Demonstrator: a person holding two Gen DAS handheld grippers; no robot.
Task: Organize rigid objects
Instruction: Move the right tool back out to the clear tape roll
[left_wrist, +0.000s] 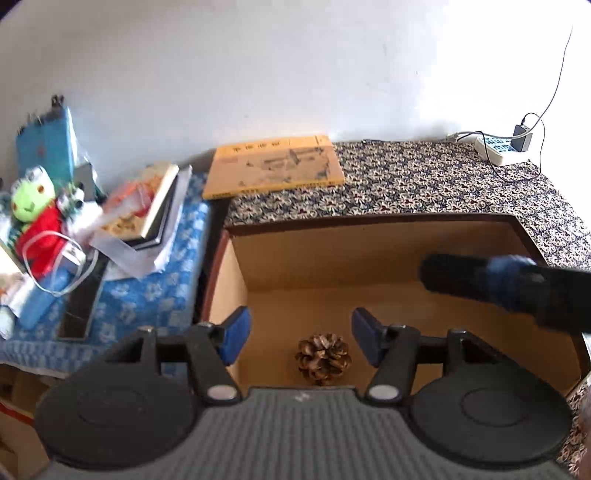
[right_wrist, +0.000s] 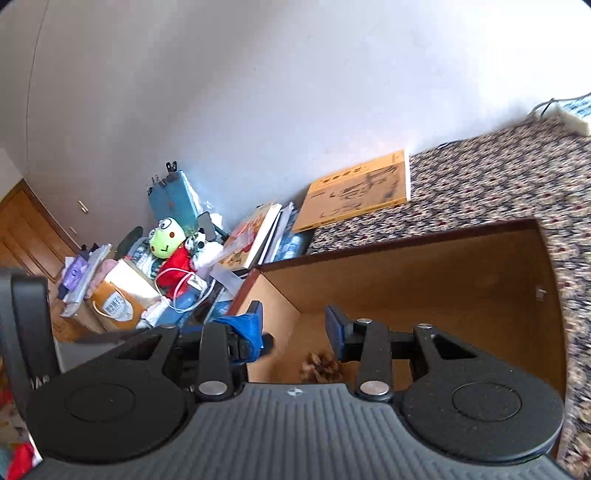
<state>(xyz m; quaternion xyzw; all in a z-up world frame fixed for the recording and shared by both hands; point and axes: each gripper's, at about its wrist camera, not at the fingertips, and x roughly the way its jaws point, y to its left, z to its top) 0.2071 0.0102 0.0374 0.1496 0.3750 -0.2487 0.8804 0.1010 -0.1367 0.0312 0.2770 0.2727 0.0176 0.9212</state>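
The pine cone (left_wrist: 323, 358) already lies inside the open drawer (left_wrist: 369, 251), near its front. The left gripper (left_wrist: 299, 334) and right gripper (right_wrist: 293, 328) hover spread, apparently empty; remaining items are unclear.

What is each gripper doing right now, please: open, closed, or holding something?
Left gripper: open, holding nothing; the pine cone lies loose in the box below it.
Right gripper: open, holding nothing.
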